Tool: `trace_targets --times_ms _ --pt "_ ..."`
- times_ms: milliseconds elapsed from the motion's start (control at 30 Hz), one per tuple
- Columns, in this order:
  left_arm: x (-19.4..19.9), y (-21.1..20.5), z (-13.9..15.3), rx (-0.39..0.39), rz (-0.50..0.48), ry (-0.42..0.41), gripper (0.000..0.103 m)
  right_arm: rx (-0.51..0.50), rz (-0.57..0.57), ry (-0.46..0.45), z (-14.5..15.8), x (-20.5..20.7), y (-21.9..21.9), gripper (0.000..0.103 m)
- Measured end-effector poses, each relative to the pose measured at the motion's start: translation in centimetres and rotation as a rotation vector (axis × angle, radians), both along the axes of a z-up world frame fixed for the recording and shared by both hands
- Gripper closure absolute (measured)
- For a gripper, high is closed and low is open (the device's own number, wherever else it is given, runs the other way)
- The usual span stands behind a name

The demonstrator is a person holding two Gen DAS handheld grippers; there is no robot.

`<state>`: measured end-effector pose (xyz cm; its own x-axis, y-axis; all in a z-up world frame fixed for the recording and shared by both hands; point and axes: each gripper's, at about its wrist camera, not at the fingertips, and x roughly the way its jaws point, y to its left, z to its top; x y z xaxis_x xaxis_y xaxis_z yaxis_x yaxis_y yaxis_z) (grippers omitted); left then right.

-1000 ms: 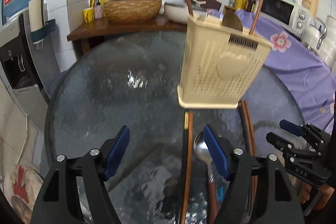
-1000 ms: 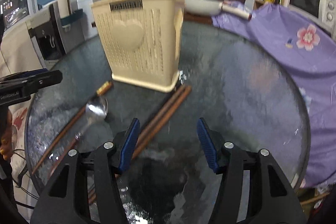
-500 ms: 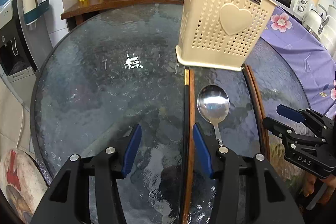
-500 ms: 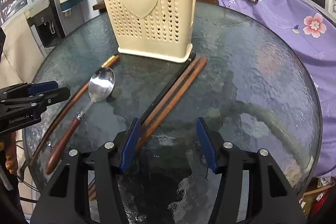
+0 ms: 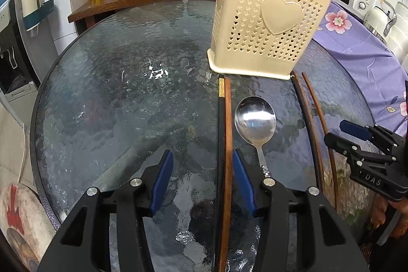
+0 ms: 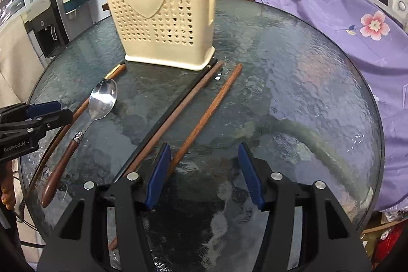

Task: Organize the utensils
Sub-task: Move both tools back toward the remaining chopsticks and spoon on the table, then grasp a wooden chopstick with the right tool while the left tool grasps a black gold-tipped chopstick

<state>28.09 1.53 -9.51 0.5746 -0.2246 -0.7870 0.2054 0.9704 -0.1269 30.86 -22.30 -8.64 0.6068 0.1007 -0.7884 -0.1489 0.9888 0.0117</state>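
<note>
Utensils lay loose on round glass table (image 5: 102, 98). Left gripper (image 5: 201, 177) low over table, jaws closing, dark chopstick pair (image 5: 225, 144) between them, pads not yet pressing. Spoon (image 5: 255, 119) just beside its right pad. Right gripper (image 6: 204, 170) apart, holding nothing, brown chopsticks (image 6: 209, 108) by its left pad. Farther back, cream utensil holder (image 5: 265, 27) stood upright.

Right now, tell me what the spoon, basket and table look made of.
Spoon: polished metal bowl with mirror glare; dark glossy handle, probably wood.
Basket: matte cream plastic, moulded with heart-shaped holes.
Table: textured dark glass, rippled and reflective.
</note>
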Motion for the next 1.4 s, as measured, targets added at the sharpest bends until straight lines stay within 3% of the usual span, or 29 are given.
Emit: trace_targets --times_ms 467,700,1067,1300,1400 --pt "0.1 -0.3 0.0 0.025 -0.028 0.003 0.059 -0.003 0.005 0.007 -0.3 0.2 -0.4 0.048" --pt "0.6 1.2 0.0 0.015 0.010 0.007 0.060 -0.003 -0.001 0.008 -0.3 0.1 -0.6 0.048" --pt "1.2 1.4 -0.1 0.070 0.042 0.008 0.058 -0.015 -0.015 0.019 -0.2 0.8 -1.9 0.048" --pt "1.5 2.7 -0.1 0.065 0.091 0.010 0.061 -0.008 -0.023 0.030 0.0 1.1 -2.9 0.070" --pt "1.6 2.4 -0.1 0.086 0.100 0.009 0.069 -0.012 -0.007 0.032 0.0 1.2 -2.6 0.082"
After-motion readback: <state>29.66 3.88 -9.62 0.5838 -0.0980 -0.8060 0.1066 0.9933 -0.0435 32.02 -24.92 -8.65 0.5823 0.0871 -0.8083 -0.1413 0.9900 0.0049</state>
